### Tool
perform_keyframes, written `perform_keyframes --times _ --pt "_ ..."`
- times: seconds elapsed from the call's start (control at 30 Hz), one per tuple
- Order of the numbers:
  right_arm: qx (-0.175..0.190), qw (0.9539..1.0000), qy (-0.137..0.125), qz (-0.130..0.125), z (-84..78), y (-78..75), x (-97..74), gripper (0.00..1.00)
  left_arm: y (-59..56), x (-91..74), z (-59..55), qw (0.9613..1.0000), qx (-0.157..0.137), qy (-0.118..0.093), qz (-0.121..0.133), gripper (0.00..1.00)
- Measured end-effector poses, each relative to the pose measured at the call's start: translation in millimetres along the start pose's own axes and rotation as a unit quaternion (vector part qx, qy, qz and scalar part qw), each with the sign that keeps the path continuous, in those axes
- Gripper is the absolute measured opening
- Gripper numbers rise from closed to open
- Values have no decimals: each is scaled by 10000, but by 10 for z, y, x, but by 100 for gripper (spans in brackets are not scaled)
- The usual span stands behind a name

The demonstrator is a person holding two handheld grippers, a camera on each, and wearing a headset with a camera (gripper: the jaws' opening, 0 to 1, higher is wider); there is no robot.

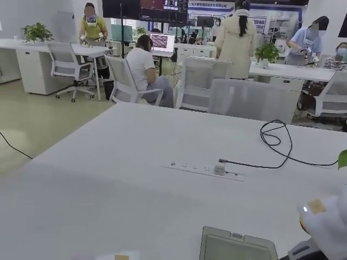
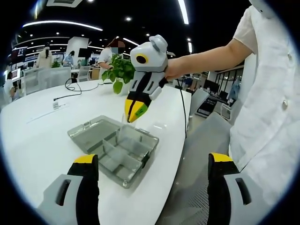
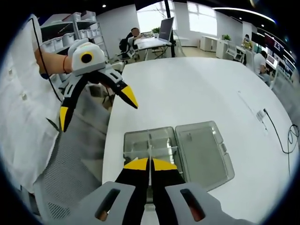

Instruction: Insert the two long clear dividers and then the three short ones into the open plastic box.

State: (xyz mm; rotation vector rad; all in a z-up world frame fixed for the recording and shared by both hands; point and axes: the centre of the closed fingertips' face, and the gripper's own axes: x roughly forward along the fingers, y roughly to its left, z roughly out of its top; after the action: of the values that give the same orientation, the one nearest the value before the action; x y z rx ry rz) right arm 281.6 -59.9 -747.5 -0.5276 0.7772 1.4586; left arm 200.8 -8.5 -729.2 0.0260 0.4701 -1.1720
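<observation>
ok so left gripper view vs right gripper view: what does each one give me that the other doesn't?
Left gripper view adds: the right gripper seen from outside, tips shut above the open plastic box, with a potted plant behind it.

Right gripper view adds: the left gripper, jaws open, held off the workbench edge over a chair. It also shows a clear divider edge-on between its own shut jaws, and the box from above.

Both: the box on the white workbench, the cable, the person's white shirt.
</observation>
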Motion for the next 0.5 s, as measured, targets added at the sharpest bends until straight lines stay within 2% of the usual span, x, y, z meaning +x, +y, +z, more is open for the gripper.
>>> perform_keyframes --times 0.5 --pt "-111 9999 57 -70 -93 -22 85 3 -25 8 -11 10000 -74 -21 -10 98"
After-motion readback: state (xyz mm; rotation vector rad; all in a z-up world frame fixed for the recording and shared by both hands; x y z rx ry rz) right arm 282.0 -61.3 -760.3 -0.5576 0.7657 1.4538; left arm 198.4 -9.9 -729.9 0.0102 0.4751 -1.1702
